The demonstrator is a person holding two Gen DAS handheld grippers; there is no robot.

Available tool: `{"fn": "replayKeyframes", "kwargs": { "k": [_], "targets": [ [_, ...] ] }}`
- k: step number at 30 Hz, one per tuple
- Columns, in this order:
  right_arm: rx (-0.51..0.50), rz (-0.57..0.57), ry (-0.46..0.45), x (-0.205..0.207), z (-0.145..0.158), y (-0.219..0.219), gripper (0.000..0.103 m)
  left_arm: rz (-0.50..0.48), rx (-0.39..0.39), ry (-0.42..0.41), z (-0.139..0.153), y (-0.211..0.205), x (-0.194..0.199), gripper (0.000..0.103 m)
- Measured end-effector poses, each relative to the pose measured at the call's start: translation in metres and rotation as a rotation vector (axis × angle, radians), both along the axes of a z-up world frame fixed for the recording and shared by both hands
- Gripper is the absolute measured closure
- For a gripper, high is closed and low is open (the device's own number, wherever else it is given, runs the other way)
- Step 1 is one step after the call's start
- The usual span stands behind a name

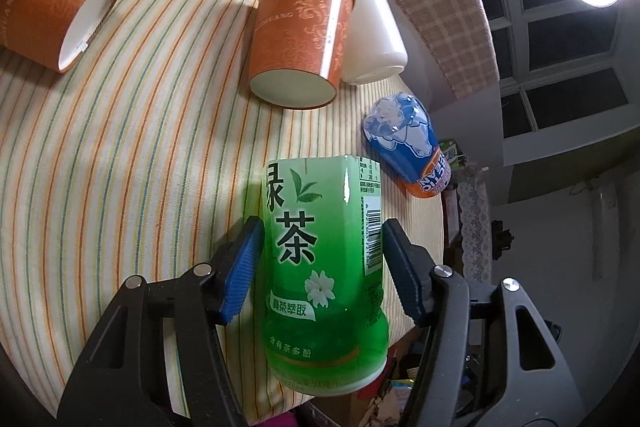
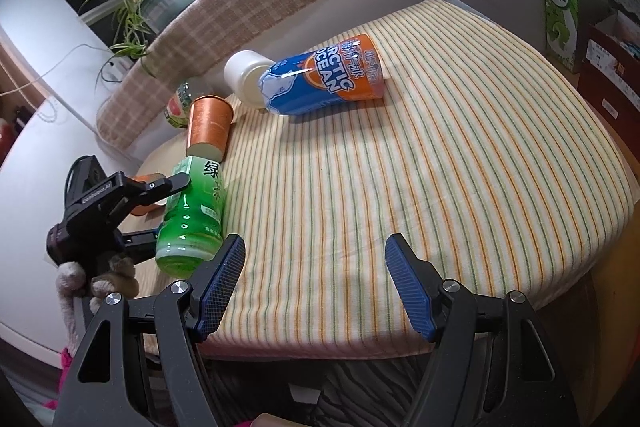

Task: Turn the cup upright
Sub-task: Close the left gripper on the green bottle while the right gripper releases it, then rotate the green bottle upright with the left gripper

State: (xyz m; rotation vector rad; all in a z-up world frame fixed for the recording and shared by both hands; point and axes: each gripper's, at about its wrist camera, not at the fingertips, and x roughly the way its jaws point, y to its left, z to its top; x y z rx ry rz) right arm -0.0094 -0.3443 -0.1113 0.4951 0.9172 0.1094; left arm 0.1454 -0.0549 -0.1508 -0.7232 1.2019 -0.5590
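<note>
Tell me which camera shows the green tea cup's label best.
The left wrist view: the translucent green plastic tea cup fills the centre between the left tongs, label facing the lens. The right wrist view shows it small, side-on, at the frame's left.

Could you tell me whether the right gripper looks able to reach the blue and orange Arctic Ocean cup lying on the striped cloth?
Probably yes. The right gripper is open and empty, and only bare striped cloth lies between it and the Arctic Ocean cup on its side ahead.

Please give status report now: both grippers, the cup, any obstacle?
Left gripper straddles lying green tea-label cup, contact unclear. Right gripper open, empty. Orange paper cup close beyond it.
</note>
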Motion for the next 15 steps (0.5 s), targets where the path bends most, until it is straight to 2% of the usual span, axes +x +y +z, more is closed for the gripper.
{"fn": "replayKeyframes", "kwargs": {
  "k": [8, 15],
  "targets": [
    [-0.002, 0.007, 0.000, 0.001, 0.000, 0.006, 0.031, -0.017, 0.076, -0.110, 0.024, -0.005, -0.012, 0.041],
    [-0.007, 0.009, 0.004, 0.001, -0.001, 0.009, 0.031, -0.023, 0.185, -0.238, 0.046, -0.013, -0.025, 0.041]
  ]
}}
